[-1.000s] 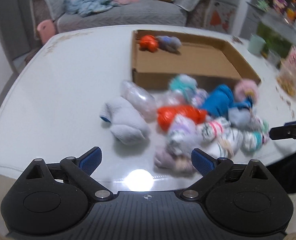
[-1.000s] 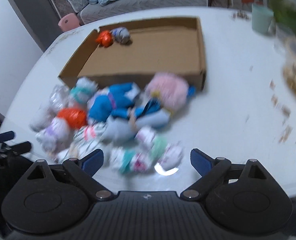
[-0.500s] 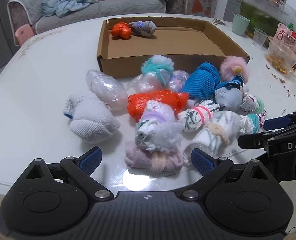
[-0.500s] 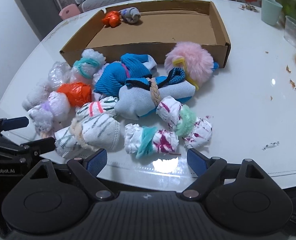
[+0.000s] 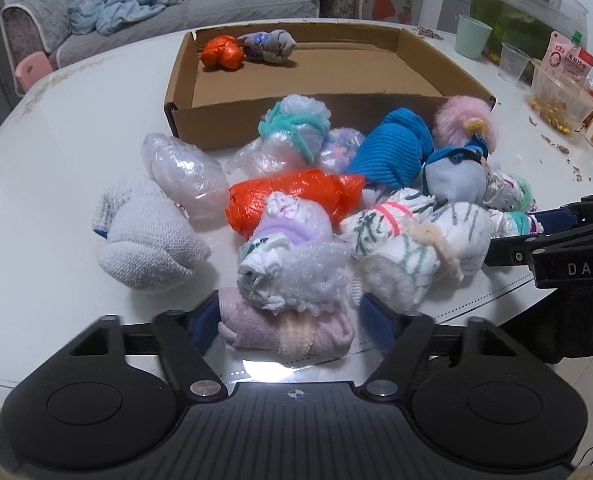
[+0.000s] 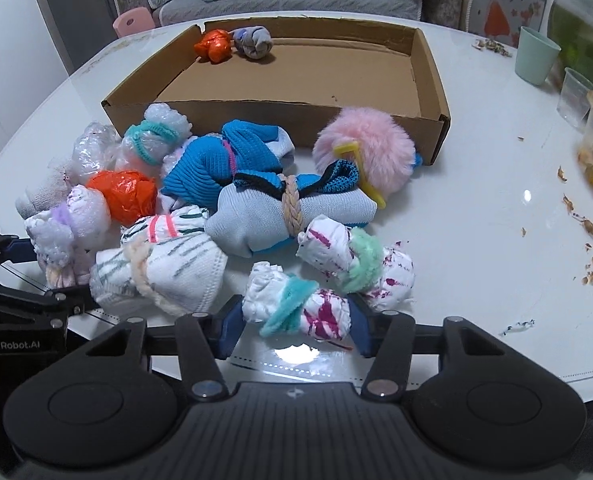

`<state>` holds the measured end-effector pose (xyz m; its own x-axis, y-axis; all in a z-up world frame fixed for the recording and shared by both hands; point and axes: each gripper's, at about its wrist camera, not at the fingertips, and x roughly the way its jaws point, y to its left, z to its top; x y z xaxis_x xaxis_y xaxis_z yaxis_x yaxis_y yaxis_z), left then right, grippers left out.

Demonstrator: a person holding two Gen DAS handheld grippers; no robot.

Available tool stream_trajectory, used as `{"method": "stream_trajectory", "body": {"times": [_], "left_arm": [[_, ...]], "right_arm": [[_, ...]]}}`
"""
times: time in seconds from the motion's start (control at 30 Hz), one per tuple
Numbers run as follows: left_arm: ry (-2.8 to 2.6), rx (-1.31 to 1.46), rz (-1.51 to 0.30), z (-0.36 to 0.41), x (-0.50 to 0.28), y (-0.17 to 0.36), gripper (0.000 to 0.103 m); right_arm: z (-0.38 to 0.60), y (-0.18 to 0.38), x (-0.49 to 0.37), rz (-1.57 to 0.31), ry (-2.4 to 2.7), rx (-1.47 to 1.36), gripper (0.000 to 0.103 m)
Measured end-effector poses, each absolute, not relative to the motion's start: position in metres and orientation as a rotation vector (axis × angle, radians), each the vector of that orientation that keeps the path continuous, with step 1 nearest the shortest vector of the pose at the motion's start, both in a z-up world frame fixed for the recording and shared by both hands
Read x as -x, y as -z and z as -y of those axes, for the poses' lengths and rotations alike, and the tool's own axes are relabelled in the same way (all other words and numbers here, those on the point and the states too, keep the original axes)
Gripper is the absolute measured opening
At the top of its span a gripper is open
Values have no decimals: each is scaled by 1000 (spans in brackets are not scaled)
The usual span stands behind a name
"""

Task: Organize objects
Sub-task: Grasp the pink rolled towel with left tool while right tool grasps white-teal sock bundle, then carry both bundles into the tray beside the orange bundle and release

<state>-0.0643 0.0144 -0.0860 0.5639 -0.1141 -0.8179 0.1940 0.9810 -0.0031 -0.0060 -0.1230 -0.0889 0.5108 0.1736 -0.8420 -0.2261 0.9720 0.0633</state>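
Bundles of rolled cloth are gripped at the bottom centre of both wrist views. The left gripper has just been closing, and its blue pads now press the pale pink rolled sock, where half a second ago they stood wide apart on either side. The right gripper has likewise just been closing and now pinches the white, magenta-streaked roll tied with a teal fuzzy band; whether the pads squeeze firmly is hard to judge through the fisheye. Both picks appear made, so lifting toward the box seems next. The brown cardboard tray lies in the upper middle, holding only an orange foil ball and a grey bundle at its far left corner. The remaining pile crowds the white table in front.
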Motion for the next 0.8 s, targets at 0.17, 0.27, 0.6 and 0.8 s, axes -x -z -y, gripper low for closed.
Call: {"method": "stream_trajectory", "body": {"times": [0.17,0.27,0.6,0.8], "left_arm": [[188,-107,-936,-13,66,80,66],[178,-106,-933,-15,63,77,66],[128,-106,-945,-29,63,69,66],[118,-99,-988,-37,71,69,66]], "right_arm": [[124,86,3,-1001,-236,55,47],[124,84,1,-995,-234,50,47],[120,77,5,-983,-271,57,47],[119,77,4,-989,-270,57,47]]}}
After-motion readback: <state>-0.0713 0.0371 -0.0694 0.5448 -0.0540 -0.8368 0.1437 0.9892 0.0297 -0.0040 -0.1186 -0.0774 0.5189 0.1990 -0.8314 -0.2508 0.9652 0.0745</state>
